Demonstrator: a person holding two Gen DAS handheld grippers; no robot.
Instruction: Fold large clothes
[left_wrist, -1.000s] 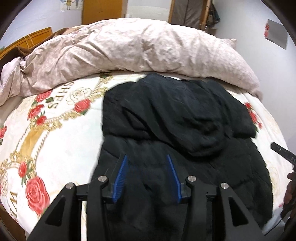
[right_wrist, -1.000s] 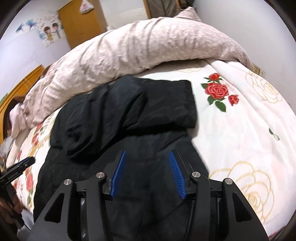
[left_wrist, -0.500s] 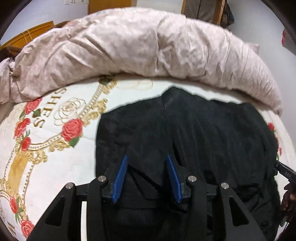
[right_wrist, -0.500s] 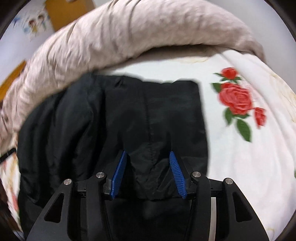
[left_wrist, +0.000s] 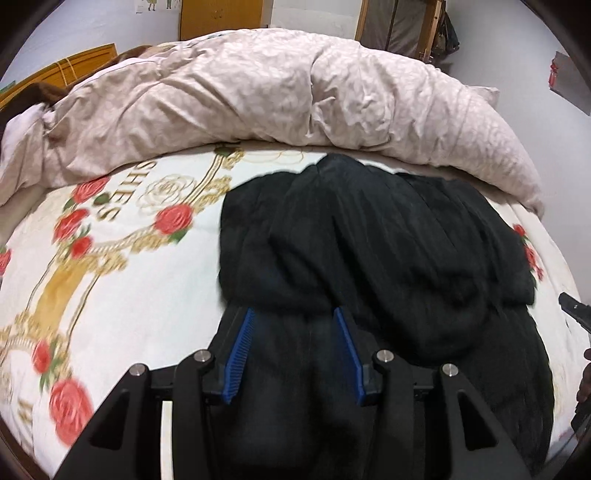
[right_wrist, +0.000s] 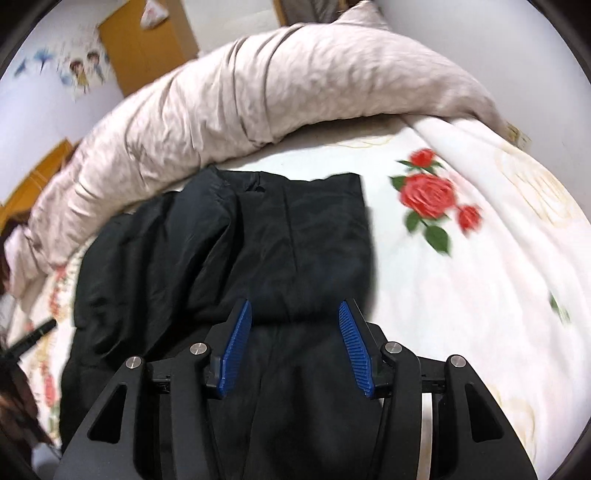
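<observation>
So both grippers are backing off the black padded jacket (left_wrist: 388, 258) right now. Half a second ago each camera was pushed in close over the top fold with dark fabric bunched between the blue pads, and a second ago they sat further back, about where they are again. Reads to me like a quick press or tuck on the folded-over section, then a retreat. The left gripper (left_wrist: 293, 350) has its fingers apart with nothing pinched, just hovering over the lower body of the jacket at 6 o'clock in its view; the right gripper (right_wrist: 295, 343) is the same, fingers spread and empty, over the lower right part of the coat. The jacket lies on the floral bedsheet (left_wrist: 122, 280), its far edge near the bunched-up pink duvet (left_wrist: 277, 96) at 12 o'clock. The upper part is doubled down over the body, and from the right wrist camera that folded panel (right_wrist: 303, 236) looks pretty flat and square, with its edge running just past the fingertips. The left side is lumpier, puffy folds around 1 to 2 o'clock. My guess is the first fold is done and settled, and what's left is bringing the bottom half up or the sides in. Puffy stuff like this springs back, so that left bulge may need another press.
</observation>
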